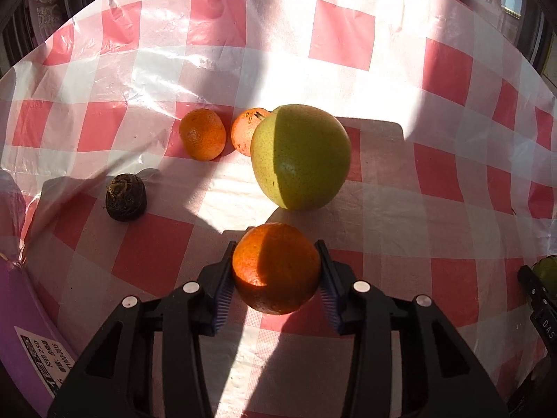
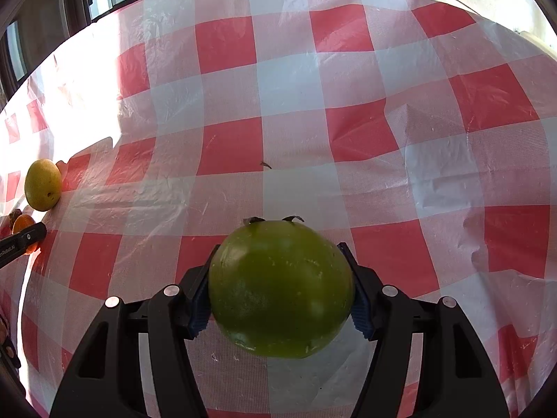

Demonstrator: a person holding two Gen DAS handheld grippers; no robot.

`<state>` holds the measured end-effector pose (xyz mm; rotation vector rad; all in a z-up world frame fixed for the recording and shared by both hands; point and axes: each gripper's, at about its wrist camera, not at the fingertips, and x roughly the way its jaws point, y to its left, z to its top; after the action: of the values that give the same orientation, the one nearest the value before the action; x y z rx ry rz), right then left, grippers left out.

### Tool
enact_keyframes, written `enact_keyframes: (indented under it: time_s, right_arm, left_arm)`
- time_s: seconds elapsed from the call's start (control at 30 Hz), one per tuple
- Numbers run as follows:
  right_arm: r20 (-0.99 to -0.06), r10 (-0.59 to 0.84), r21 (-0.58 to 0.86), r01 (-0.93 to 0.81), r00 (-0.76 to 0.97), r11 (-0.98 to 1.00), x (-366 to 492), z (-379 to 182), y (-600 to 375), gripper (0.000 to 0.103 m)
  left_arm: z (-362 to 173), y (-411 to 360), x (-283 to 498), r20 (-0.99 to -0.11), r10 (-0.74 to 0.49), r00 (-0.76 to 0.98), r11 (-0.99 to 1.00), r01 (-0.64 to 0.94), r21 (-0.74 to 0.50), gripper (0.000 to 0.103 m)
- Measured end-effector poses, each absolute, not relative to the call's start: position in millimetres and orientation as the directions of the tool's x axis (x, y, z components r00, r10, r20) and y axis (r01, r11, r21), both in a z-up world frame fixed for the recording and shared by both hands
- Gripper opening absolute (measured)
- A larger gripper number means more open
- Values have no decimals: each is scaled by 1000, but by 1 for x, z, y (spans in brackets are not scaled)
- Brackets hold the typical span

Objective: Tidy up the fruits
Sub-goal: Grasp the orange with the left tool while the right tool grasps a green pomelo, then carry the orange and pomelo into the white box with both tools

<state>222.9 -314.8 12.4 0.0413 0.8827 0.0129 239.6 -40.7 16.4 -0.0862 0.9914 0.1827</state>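
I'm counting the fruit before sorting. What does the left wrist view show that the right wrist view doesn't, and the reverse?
Only the left wrist view shows two small oranges side by side, a dark wrinkled fruit and a purple tray at its left edge. Only the right wrist view shows the whole dark green fruit clamped in the right gripper. Both show the checked tablecloth, the big yellow-green fruit and the orange clamped in the left gripper.
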Motion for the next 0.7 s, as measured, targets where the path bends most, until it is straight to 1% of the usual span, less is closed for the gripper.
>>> enact_keyframes:
  time_s: [0.2,0.27,0.33,0.43,0.7]
  right_arm:
    - [-775,21,31,4,631,1000,226,14,-310,62]
    - [-790,22,19,-10,612,1000,224,17,-306,62]
    - [-816,45,38,-24,577,999,218,20,-303,62]
    - [-828,78,80,-20,555,997,191,25,-299,62]
    - [-866,91,75,-52,492,996,133,23,-303,62]
  left_arm:
    - [16,-89,203,-861,48,507,999,-38,34,43]
    - [18,-102,188,-865,29,501,999,2,34,43]
    - [19,-108,177,-872,7,489,999,26,22,43]
    - [19,-117,157,-881,-5,472,998,60,26,43]
    - [41,-118,113,-877,-3,480,994,100,52,43]
